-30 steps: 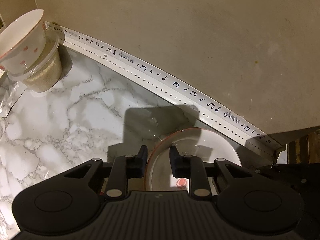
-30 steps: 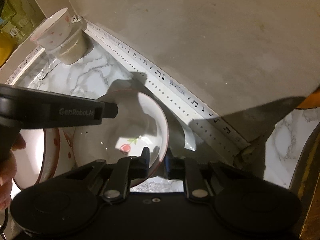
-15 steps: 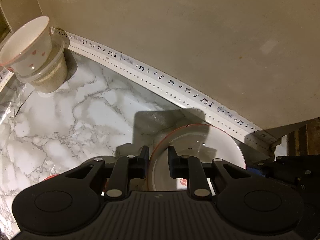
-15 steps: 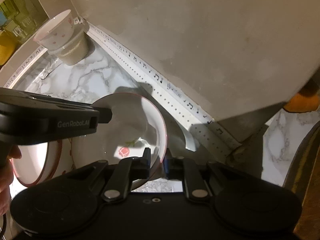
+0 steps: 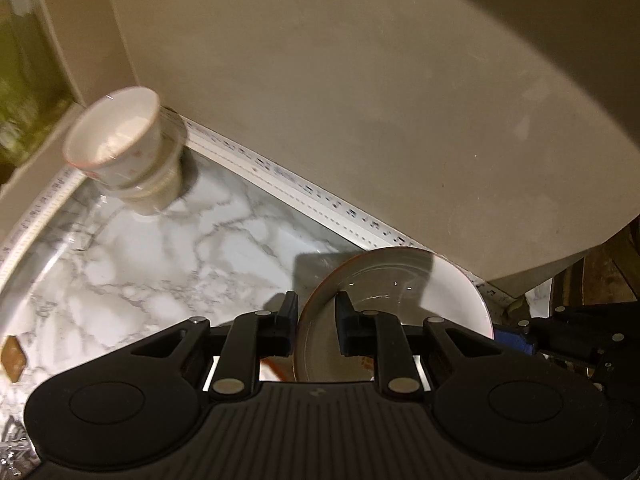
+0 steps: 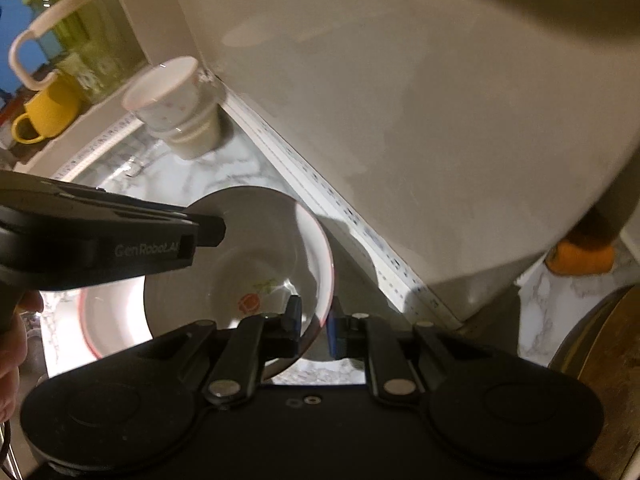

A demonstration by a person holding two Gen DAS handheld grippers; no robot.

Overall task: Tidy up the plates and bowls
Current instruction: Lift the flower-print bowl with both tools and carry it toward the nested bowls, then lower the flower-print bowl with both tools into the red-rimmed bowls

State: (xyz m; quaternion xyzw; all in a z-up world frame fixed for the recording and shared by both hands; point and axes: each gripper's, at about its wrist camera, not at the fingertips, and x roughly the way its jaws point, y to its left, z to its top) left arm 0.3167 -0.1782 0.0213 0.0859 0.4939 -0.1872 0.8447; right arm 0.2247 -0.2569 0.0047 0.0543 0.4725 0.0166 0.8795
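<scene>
Counter (image 5: pixel 152 264) was white marble, with a note-printed strip along the wall edge. Above the counter, a red-rimmed shallow bowl (image 6: pixel 256 248) with a red flower print hung tilted, gripped from both sides. Left hand-held gripper (image 5: pixel 317 322) pinched one rim; right hand-held gripper (image 6: pixel 314 322) pinched the opposite rim. Below it, a second red-rimmed dish (image 6: pixel 116 320) sat on the counter. At the counter's far corner, a spotted cup (image 5: pixel 116 140) stood nested in a clear tub (image 5: pixel 160 192).

White red-rimmed bowl (image 6: pixel 256 264) with red flower; grey-veined white marble counter (image 5: pixel 132 280)
</scene>
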